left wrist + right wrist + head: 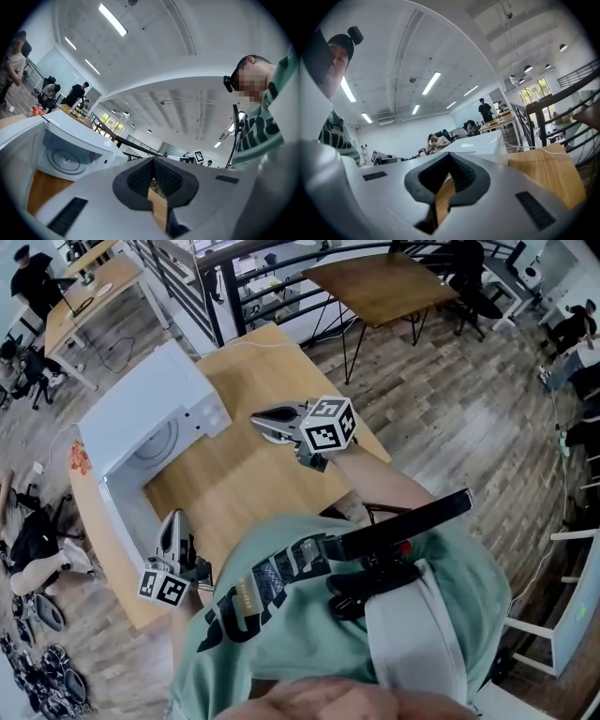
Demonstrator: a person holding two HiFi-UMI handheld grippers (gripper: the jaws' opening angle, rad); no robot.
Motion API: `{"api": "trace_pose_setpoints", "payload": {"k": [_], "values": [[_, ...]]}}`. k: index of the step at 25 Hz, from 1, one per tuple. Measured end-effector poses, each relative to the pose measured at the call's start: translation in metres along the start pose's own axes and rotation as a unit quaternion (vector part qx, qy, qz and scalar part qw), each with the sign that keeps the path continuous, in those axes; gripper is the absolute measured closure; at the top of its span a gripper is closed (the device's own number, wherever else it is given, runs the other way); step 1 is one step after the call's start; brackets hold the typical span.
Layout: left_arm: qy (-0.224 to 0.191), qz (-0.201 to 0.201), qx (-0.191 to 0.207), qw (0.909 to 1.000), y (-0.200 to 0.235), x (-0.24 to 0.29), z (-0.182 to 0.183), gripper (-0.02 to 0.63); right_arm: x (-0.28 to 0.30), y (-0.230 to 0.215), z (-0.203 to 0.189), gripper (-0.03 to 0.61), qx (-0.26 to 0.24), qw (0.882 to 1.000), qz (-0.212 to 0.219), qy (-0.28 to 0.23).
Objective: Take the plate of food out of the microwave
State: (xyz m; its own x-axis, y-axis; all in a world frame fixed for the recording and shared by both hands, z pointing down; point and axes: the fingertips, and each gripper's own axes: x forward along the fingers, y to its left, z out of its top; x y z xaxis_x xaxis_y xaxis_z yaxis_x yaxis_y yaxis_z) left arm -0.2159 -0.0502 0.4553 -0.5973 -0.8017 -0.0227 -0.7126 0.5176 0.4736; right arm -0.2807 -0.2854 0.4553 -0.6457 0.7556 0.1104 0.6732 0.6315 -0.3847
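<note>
Found no plate of food in any view. Looked into the white microwave (150, 395) at the far left of the wooden table (253, 488), its door (120, 517) seemingly swung open toward the near edge. Made out only a round turntable (155, 442) in the pale cavity, with nothing heaped on it. Noted a small red-orange patch (80, 457) beyond the microwave at the table's left end; too small to name, possibly food, possibly not.

Read the left gripper (173, 517) as hovering just beside the open door, fingers (140, 177) pressed together on nothing. Read the right gripper (259, 420) as hanging over the middle of the table, well apart from the microwave, fingers (461, 174) likewise closed and empty. Saw both held about level, neither touching anything.

Judged the step in hand only loosely. Could fit a plate already lifted out and set down out of sight, or a plate sitting too deep in the cavity for these views. Could not settle between those two, so named no single next move. Judged only this much for any further handling: would call for parted fingers before any grasp, a level carry for a loaded plate, and care around the open door jutting beside the left gripper.
</note>
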Motion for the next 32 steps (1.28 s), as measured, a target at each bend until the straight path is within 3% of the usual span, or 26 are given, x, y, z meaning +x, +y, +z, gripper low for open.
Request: {"api": "trace_pose_setpoints", "payload": {"k": [7, 11, 15, 19, 22, 32], "values": [[-0.013, 0.009, 0.011, 0.9998, -0.004, -0.006, 0.006, 0.609, -0.016, 0.012, 0.009, 0.572, -0.001, 1.0, 0.014, -0.008], [-0.027, 0.025, 0.021, 0.9991, -0.02, 0.015, 0.003, 0.609, -0.044, 0.001, 0.03, 0.572, -0.007, 0.999, 0.033, -0.022], [-0.04, 0.039, 0.004, 0.9984, -0.036, 0.046, -0.011, 0.609, -0.076, -0.02, 0.046, 0.572, -0.017, 0.999, 0.035, -0.022], [-0.032, 0.028, -0.001, 0.9991, -0.052, 0.085, -0.021, 0.609, -0.108, -0.042, 0.049, 0.572, -0.042, 0.999, 0.022, -0.012], [-0.024, 0.023, 0.003, 0.9994, -0.061, 0.101, -0.025, 0.609, -0.123, -0.057, 0.042, 0.572, -0.032, 0.999, 0.01, -0.012], [-0.002, 0.039, 0.011, 0.9992, -0.054, 0.108, -0.022, 0.609, -0.117, -0.068, 0.036, 0.572, -0.01, 1.0, 0.02, -0.019]]}}
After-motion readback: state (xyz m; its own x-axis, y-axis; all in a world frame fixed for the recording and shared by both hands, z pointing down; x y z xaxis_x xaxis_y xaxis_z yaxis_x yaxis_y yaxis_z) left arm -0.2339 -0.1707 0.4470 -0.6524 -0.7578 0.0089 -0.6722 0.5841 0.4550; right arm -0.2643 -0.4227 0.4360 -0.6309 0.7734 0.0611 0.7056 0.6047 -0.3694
